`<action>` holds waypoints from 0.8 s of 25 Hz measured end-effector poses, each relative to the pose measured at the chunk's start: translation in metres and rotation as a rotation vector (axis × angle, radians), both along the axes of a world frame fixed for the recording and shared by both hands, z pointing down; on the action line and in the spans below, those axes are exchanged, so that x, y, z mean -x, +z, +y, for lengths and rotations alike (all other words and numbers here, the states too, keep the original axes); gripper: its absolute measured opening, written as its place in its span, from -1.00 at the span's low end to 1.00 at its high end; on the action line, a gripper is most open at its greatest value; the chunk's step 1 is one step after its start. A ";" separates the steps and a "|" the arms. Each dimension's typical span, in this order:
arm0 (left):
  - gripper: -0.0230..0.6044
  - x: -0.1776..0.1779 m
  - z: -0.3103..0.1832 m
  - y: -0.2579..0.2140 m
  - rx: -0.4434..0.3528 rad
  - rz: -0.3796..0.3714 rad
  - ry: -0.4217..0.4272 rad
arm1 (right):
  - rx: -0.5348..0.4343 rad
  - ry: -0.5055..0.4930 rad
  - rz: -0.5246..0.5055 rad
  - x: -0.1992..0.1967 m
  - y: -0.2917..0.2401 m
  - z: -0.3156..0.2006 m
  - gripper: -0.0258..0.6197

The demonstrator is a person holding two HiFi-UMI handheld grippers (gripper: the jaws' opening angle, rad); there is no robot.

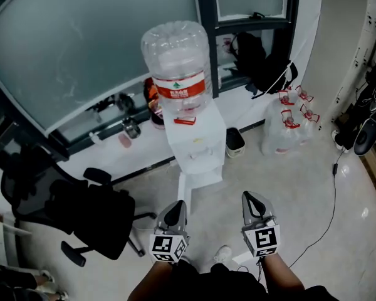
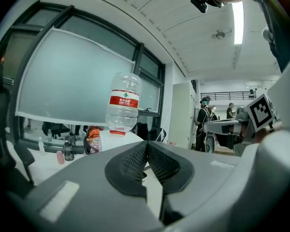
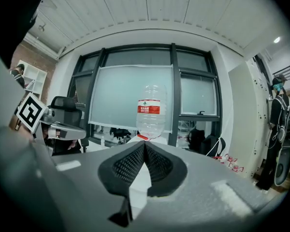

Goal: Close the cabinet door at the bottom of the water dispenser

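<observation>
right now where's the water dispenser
Head view, centre: the water dispenser stands against the window ledge, ahead of the left tool and right tool, with a black office chair on its left and a small bin on its right.

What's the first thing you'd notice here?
The big clear bottle with a red label stands upside down on the white dispenser in the middle. Below it, the left gripper and the right gripper point towards it, both shut and empty. A black chair sits at the left.
</observation>
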State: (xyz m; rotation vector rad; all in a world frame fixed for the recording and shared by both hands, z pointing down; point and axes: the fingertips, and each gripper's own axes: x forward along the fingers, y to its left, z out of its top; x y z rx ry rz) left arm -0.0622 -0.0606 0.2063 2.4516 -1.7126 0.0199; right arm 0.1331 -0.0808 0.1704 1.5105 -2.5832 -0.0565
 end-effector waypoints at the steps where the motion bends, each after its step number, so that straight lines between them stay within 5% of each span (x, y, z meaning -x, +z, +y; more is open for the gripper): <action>1: -0.87 0.002 -0.001 0.003 0.009 -0.004 -0.003 | 0.004 -0.009 0.002 0.003 0.001 -0.003 -0.91; 20: -0.87 0.085 -0.027 0.089 0.156 -0.051 -0.051 | 0.123 -0.063 0.047 0.089 0.078 -0.052 -0.91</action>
